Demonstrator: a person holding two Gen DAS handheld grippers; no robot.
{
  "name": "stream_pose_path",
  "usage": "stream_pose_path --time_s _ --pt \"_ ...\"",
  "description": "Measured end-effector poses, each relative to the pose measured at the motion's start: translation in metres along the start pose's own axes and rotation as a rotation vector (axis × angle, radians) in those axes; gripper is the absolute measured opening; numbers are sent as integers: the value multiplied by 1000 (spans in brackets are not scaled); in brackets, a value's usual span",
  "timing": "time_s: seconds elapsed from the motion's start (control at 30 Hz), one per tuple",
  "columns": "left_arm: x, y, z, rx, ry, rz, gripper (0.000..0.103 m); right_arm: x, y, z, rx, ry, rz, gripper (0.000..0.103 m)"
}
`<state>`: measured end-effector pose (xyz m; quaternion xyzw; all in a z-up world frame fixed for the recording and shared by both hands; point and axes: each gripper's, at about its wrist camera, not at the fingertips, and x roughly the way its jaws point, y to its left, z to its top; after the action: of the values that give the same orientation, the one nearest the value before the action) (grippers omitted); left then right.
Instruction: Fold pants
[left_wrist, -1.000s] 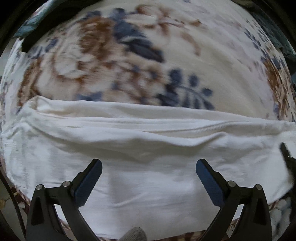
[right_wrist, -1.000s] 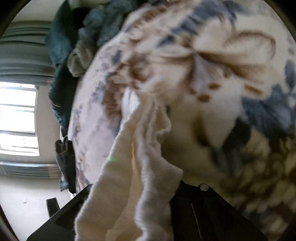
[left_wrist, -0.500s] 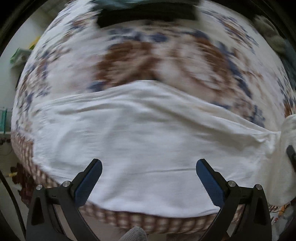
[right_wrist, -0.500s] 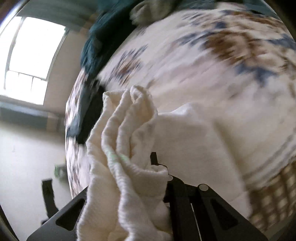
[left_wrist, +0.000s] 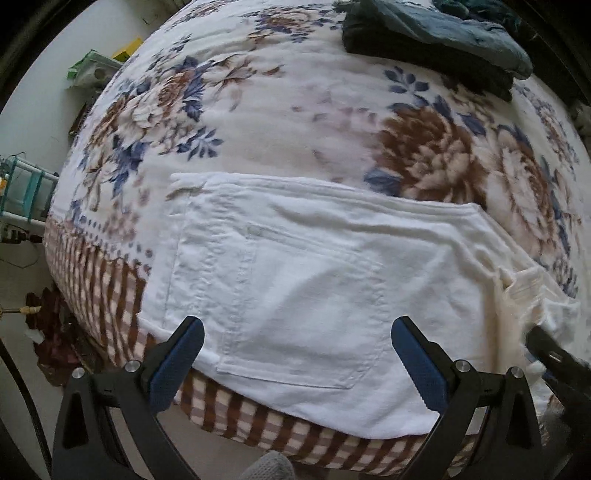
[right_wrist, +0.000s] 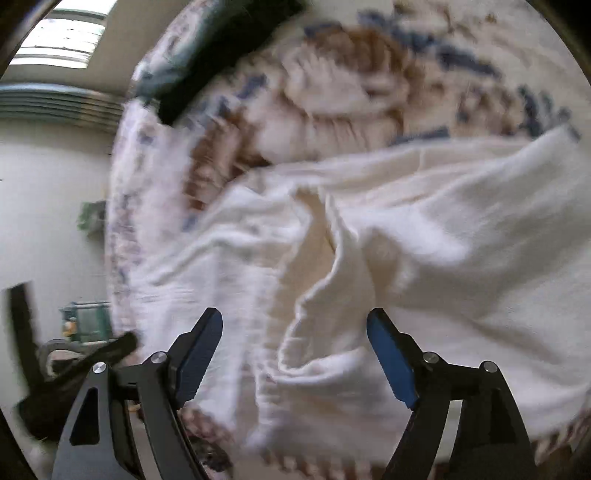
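No readable text, labels or numbers anywhere.

The left claw (left_wrist: 295, 360) is held spread wide, its two blue-padded fingers (left_wrist: 177, 363) well apart and nothing gripped between them. The right claw (right_wrist: 295, 350) is likewise parted, its blue pads (right_wrist: 389, 356) standing apart with nothing clamped between them. Both are angled forward and downward; motion blur is seen in the right wrist view.
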<state>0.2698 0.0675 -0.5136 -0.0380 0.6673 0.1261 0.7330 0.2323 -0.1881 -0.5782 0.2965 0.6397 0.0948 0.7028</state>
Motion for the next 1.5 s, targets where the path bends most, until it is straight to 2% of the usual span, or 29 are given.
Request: stream_pose_path --time_s 0.03,0.07,0.17,0.23,0.3,0.37,0.43,0.5,0.57,0.63,0.73,0.83,0.93,0.97,1.0,1.03,1.07,1.1,1.13,1.17,1.2,1.3,1.4,1.5 --pt "-5 -9 -1 -2 -1 -29 103 -19 0 0 5 -6 45 83" --pt "-6 -14 0 -1 -1 -48 103 -34 -1 4 3 -22 54 83" --pt "-5 -41 2 25 1 -101 103 -68 -13 12 8 -60 -45 83" --pt "-3 -64 3 61 -10 -113 103 -67 -38 19 50 -38 -125 83" --pt "5 -95 1 125 -9 -117 103 -52 -65 33 98 20 -209 83" --pt "20 -129 -4 202 -3 -79 103 -42 -93 45 140 31 -279 82" --pt "39 -150 -8 263 8 -5 103 -42 -115 60 167 4 -342 82" --pt "60 -155 -12 274 48 45 103 -42 -134 73 190 -22 -402 82" --pt "76 -146 -18 238 99 47 103 -39 -150 85 202 5 -430 83" --pt "79 -131 -23 193 131 8 103 -41 -159 85 226 39 -407 83" --pt "65 -107 -32 132 156 -43 103 -64 -150 63 216 49 -365 83" --pt "45 -86 -41 45 164 -133 103 -85 -151 25 306 41 -222 83" --pt "48 -85 -49 18 235 -215 102 -76 -158 -8 446 89 -80 82" --pt "53 -89 -51 21 258 -231 97 -68 -162 -17 501 100 -32 81" --pt "58 -94 -53 31 272 -243 84 -55 -161 -24 537 112 -12 78" --pt "63 -100 -55 50 287 -257 77 -45 -161 -29 567 121 -5 77" --pt "68 -107 -56 78 295 -255 60 -39 -165 -32 597 116 8 75" --pt "71 -111 -57 98 290 -260 44 -30 -167 -33 616 114 18 67" --pt "72 -117 -57 123 280 -270 35 -27 -171 -33 631 111 2 59" --pt "71 -121 -57 143 266 -265 26 -24 -173 -32 642 108 -17 46" --pt "68 -122 -59 144 255 -262 22 -21 -171 -33 651 112 -35 34" --pt "52 -118 -66 149 221 -289 11 -27 -180 -39 663 114 -48 19" --pt "31 -102 -82 126 210 -323 10 -36 -182 -44 648 119 -39 19" --pt "29 -97 -92 135 208 -302 11 -39 -176 -38 594 136 -66 19"
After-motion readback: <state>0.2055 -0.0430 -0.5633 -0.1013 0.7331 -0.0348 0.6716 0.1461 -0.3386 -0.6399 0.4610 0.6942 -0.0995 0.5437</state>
